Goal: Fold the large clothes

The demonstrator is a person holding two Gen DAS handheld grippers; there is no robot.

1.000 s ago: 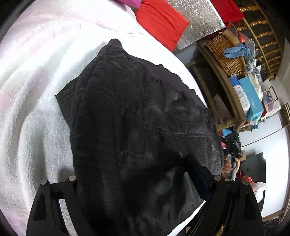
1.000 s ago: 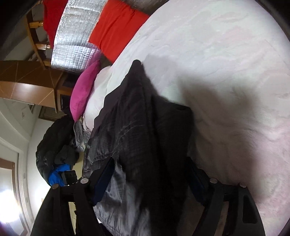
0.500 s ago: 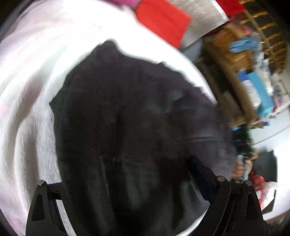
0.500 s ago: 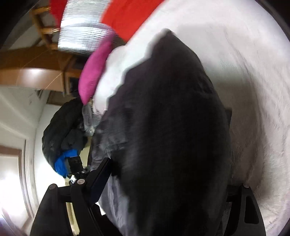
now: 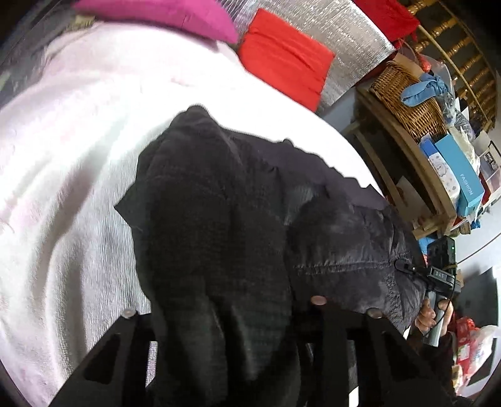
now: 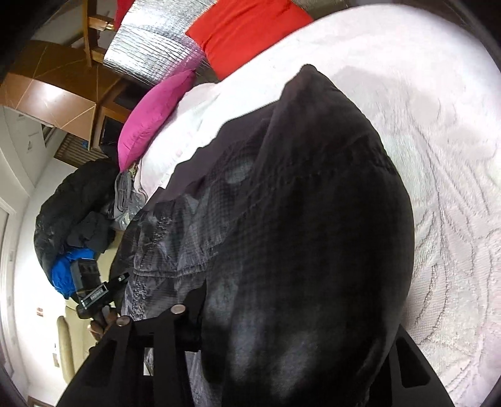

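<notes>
Left wrist view: the left gripper (image 5: 224,316) has a fold of the black quilted jacket (image 5: 238,200) bunched between its jaws, which have just been closing and now pinch the cloth. The jacket lies on the white bedspread (image 5: 69,162), its far end toward a magenta pillow (image 5: 162,12) and a red cushion (image 5: 285,59). Only this view shows the wooden shelf (image 5: 416,175) beside the bed, bearing a wicker basket (image 5: 410,97) and a blue box (image 5: 460,175), and the person's other hand (image 5: 430,313) on the right gripper's handle past the jacket's edge. Right wrist view: the right gripper (image 6: 291,328) also has jacket cloth gathered between its jaws, which have just been closing and clamp a thick fold; the right-hand finger is largely hidden behind the cloth. Only this view shows a dark heap of clothing (image 6: 72,206) with something blue (image 6: 64,269) beyond the bed's edge, and the jacket's grey lining (image 6: 169,247).
</notes>
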